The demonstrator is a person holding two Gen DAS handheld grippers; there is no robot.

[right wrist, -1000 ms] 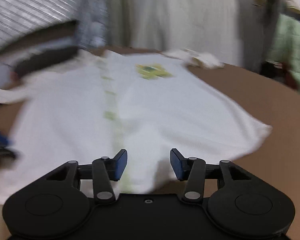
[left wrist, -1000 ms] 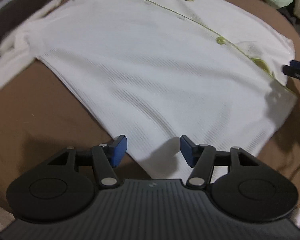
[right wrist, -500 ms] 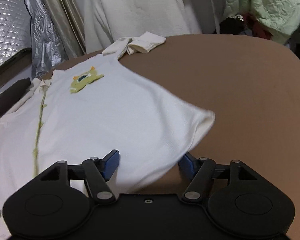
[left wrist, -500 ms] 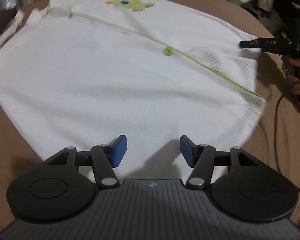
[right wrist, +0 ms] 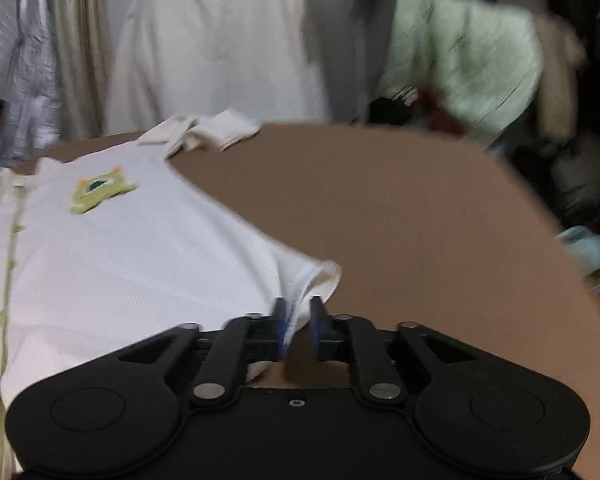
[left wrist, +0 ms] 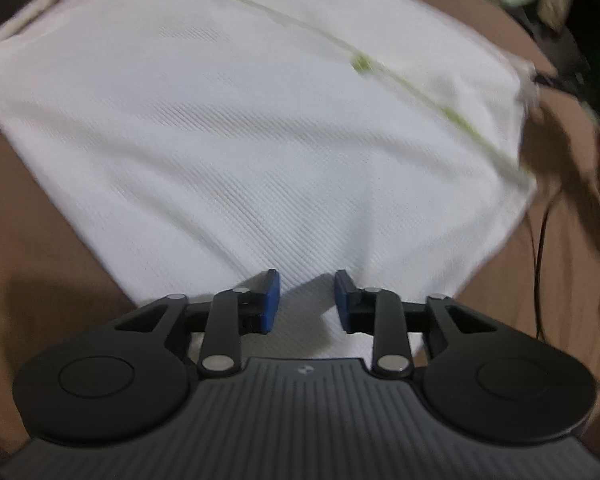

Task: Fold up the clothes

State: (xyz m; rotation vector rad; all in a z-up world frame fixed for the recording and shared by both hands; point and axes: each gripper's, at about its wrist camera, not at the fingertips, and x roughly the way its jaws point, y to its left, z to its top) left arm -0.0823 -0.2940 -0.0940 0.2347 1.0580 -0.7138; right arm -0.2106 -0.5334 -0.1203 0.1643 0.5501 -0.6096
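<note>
A white ribbed shirt [left wrist: 228, 128] lies spread flat on brown. A green trim line [left wrist: 380, 68] crosses it. A green monster patch [right wrist: 98, 192] sits near the collar.

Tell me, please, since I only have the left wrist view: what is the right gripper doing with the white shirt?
Observer: The right gripper has its jaws drawn narrow around a hem corner of the white shirt. Fabric bunches up between them, though I cannot tell whether it is clamped.
Operator: Is the far sleeve laid out flat?
Observer: No, the sleeve lies crumpled at the far edge of the brown table.
Operator: Is anything behind the table?
Observer: A pale garment hangs there.
</note>
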